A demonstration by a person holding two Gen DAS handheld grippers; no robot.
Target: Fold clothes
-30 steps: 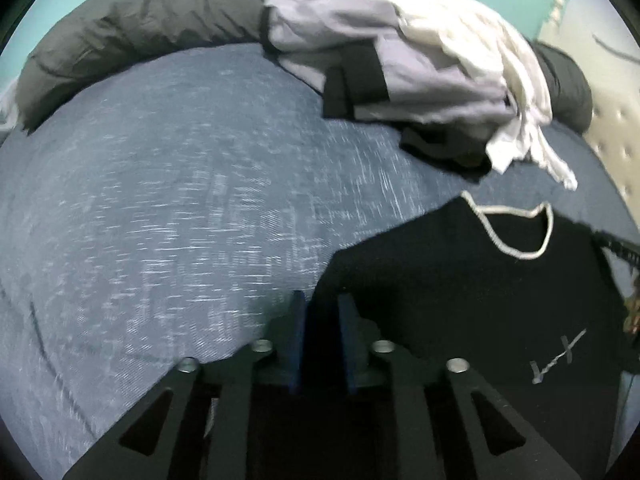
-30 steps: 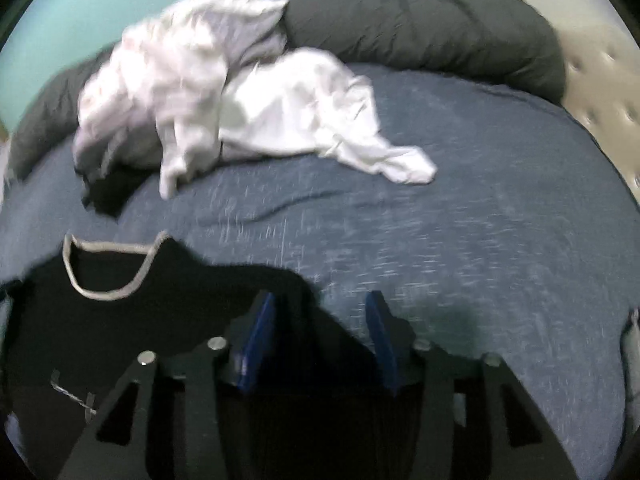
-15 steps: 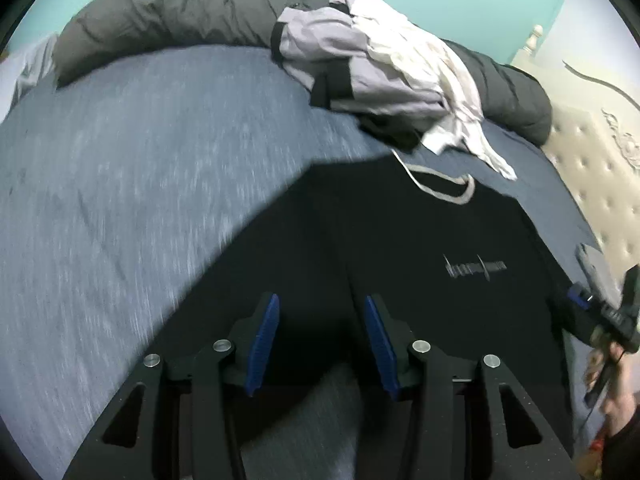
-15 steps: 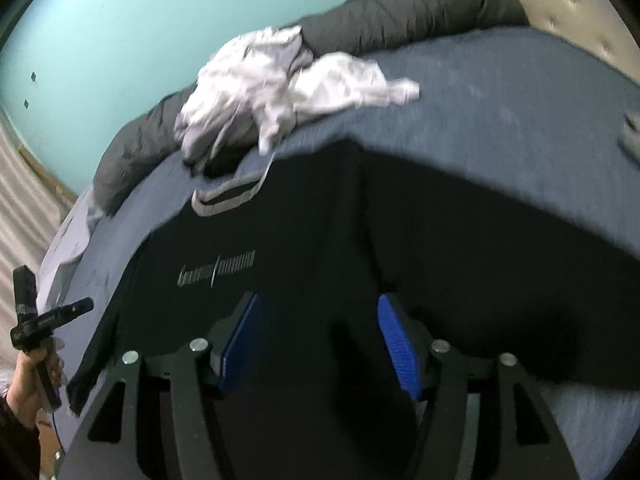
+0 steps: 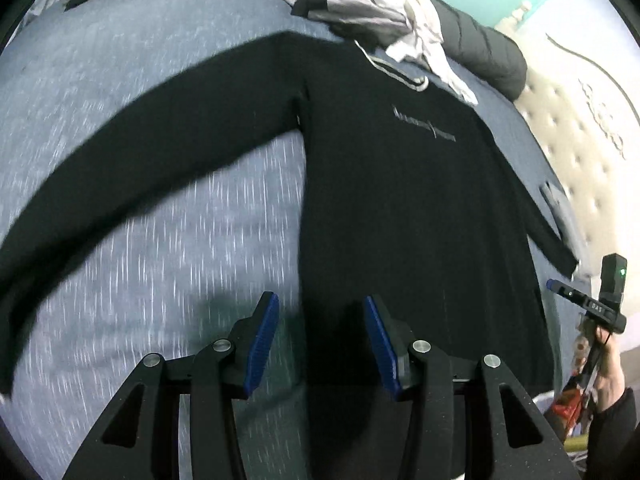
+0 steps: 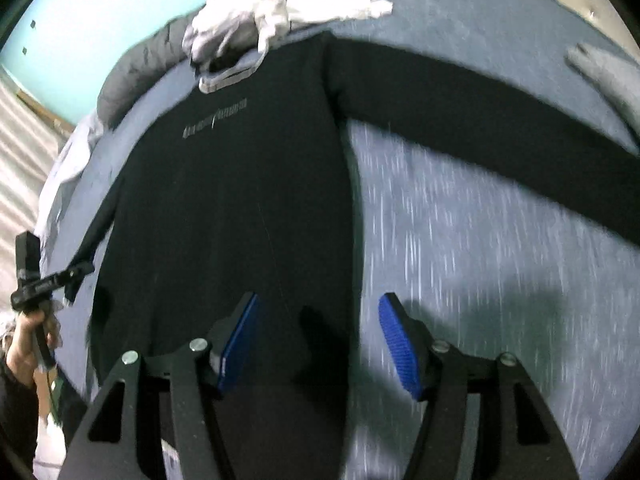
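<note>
Black and long-sleeved, the shirt (image 5: 400,200) we are folding now lies spread flat, front up, on the blue-grey bed cover (image 5: 200,260), both sleeves stretched outward, where a second ago only its collar end showed. Our left gripper (image 5: 318,344) and right gripper (image 6: 320,344) both stand with jaws apart and nothing pinched, wider than before, each over a side edge of the shirt's lower body. Beyond the collar sits the heap of pale clothes (image 6: 276,12) against a grey rolled duvet (image 5: 480,52).
</note>
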